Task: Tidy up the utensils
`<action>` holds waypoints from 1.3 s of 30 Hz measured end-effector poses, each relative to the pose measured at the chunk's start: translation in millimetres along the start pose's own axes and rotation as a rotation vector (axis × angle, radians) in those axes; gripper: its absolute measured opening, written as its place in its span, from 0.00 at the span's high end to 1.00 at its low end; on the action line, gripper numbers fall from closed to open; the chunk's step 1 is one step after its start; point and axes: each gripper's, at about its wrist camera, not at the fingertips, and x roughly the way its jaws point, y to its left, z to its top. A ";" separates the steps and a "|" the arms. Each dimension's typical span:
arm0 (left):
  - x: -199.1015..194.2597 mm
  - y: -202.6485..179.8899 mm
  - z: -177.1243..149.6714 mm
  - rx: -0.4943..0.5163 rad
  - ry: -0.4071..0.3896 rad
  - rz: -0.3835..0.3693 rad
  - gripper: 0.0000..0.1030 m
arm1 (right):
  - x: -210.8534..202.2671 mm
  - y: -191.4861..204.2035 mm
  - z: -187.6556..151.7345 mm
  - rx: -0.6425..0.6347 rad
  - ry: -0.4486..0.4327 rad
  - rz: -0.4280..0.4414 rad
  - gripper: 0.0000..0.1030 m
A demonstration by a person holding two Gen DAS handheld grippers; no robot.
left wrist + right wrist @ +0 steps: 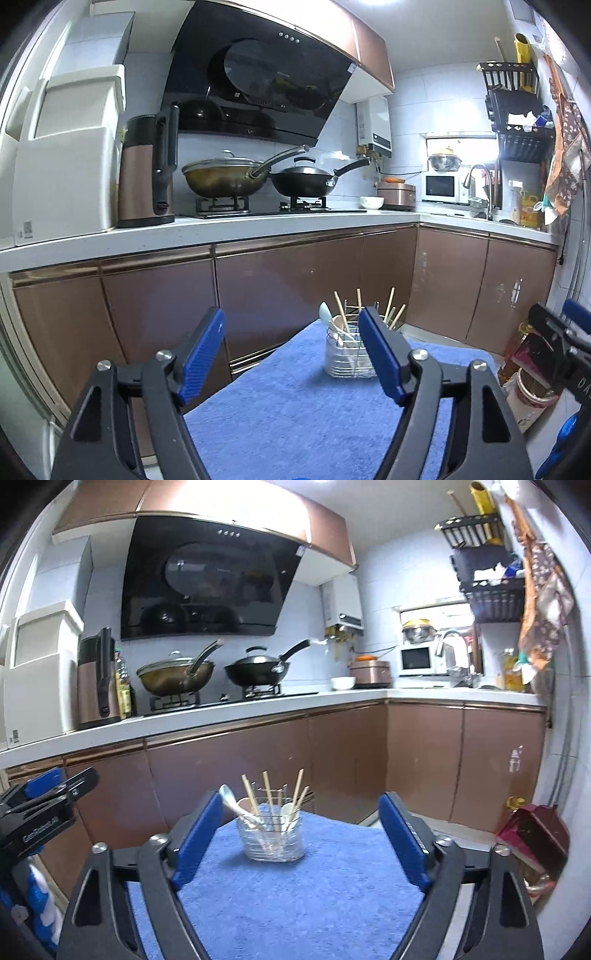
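Note:
A wire utensil holder (345, 352) (271, 836) stands on the far end of a blue towel (295, 406) (295, 886). Several wooden chopsticks (269, 797) and white spoons (232, 801) stick up out of it. My left gripper (291, 328) hovers over the towel's near part, open, nothing between its blue pads; the holder sits behind its right finger. My right gripper (299, 812) is open too, empty, with the holder seen between its fingers but well beyond them. Each gripper shows at the edge of the other's view.
Brown cabinet fronts (332, 757) under a white counter (221, 716) rise just beyond the towel. On the counter stand two woks (177, 675), a kettle (96, 679), a bowl (342, 683) and a microwave (417, 661). A red dustpan (532, 838) and bottles sit on the floor at right.

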 end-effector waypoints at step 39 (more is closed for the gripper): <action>-14.6 0.5 -7.9 0.028 -0.035 0.072 0.28 | -15.1 -26.3 -1.7 0.018 -0.038 -0.165 0.00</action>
